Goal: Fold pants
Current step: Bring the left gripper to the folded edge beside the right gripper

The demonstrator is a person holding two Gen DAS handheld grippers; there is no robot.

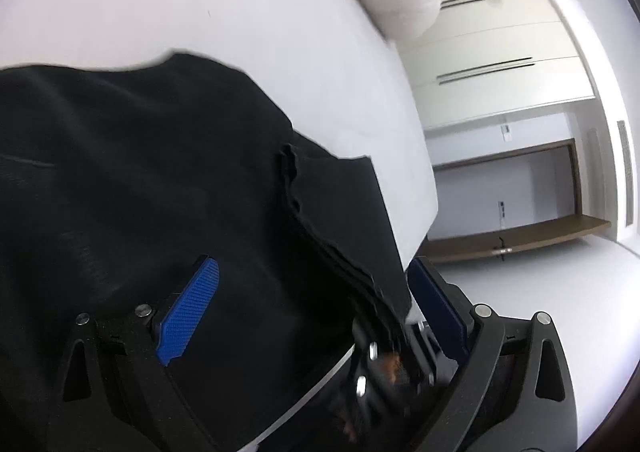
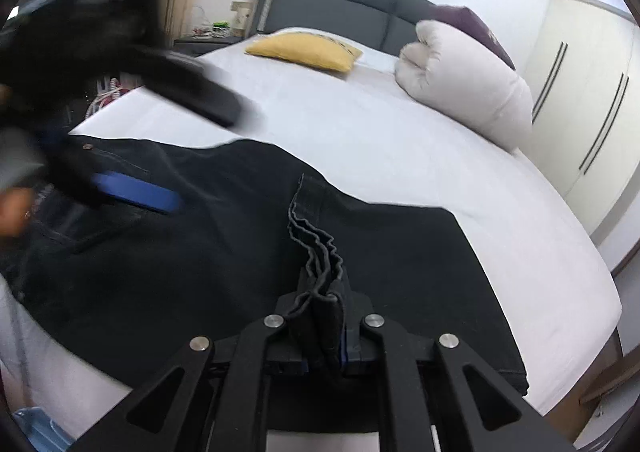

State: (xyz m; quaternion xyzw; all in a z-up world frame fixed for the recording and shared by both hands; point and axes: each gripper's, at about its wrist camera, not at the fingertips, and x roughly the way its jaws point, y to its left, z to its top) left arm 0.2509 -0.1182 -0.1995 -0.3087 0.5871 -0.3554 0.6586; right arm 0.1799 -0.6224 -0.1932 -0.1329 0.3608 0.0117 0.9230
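Your pants (image 2: 224, 236) are dark denim, spread across the white bed (image 2: 360, 124), and they look heavy for cloth: limp enough to sag from any one grip, yet thick at the seams and hems, so stacked layers will bulk up and resist a sharp crease. They are not slippery or fragile. Take hold at the hem or waistband edges, where the doubled fabric gives the pads something firm to bite, and pinch every layer at once so none slides free.

Your right tongs (image 2: 322, 336) are clamped on a bunched edge of four or so wavy layers, which rises straight up between the jaws; the rest of the pants runs away from them toward the left, flat on the bed, with the far right edge near the side of the mattress.

Your left tongs (image 1: 312, 316) stand wide open. Their left pad (image 1: 188, 312) lies over the cloth, the right pad (image 1: 438, 308) just off the edge of the pants, and a layered edge runs down between them without being pinched. In the right view they are blurred, low over the pocket end of the pants.
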